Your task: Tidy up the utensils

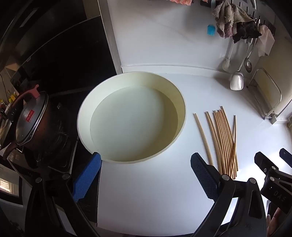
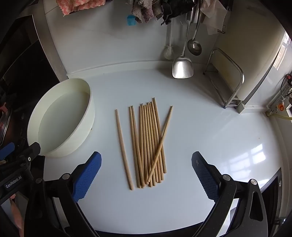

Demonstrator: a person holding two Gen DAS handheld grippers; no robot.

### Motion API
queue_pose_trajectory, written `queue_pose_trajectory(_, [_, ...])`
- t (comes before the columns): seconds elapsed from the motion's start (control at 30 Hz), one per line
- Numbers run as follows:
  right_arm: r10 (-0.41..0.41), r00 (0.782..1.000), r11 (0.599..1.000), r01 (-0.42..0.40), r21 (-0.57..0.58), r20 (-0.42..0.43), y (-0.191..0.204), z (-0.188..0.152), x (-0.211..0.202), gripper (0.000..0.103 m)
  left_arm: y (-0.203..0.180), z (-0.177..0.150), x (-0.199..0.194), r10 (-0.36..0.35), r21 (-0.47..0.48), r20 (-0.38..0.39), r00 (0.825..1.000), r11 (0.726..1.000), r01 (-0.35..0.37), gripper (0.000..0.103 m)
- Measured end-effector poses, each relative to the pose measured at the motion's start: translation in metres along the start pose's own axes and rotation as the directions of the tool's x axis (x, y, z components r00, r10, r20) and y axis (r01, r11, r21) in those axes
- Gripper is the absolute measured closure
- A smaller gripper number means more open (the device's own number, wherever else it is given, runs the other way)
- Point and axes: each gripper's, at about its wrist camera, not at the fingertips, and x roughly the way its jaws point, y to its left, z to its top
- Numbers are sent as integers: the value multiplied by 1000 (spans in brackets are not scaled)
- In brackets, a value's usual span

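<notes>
Several wooden chopsticks [image 2: 147, 144] lie side by side on the white counter, one crossed over the bundle and one apart on the left. They also show in the left wrist view [image 1: 223, 140], right of a round cream basin [image 1: 175, 98]. The basin [image 2: 87, 113] holds nothing and stands left of the chopsticks. My right gripper [image 2: 146, 175] is open and empty, its blue fingers either side of the chopsticks' near ends, above them. My left gripper [image 1: 146, 175] is open and empty, in front of the basin's near rim.
A dark pot with a lid [image 1: 34, 120] sits on the stove at the left. A steel spatula [image 2: 181, 67], a ladle [image 2: 194, 47] and cloths [image 2: 146, 9] hang at the back wall. A metal rack with a board [image 2: 230, 83] stands at the back right.
</notes>
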Motion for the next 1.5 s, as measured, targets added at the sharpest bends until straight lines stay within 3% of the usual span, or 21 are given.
queue_pose_trajectory(0.43, [-1,1000,1000,1,1,3,2,0,0,8,7,-10,-9,-3,-11,10,1000,1000,3,6])
queue_pose_trajectory(0.47, [-2,1000,1000,2,3,2,3,1,1,8,-2,2,-3,-1,-4,7,1000,1000,1,6])
queue_pose_trajectory(1.5, [5,1000,1000,-5,13,9,1,-6,-4,8,-3,2,-6,-3,-3,8,1000,1000,3,6])
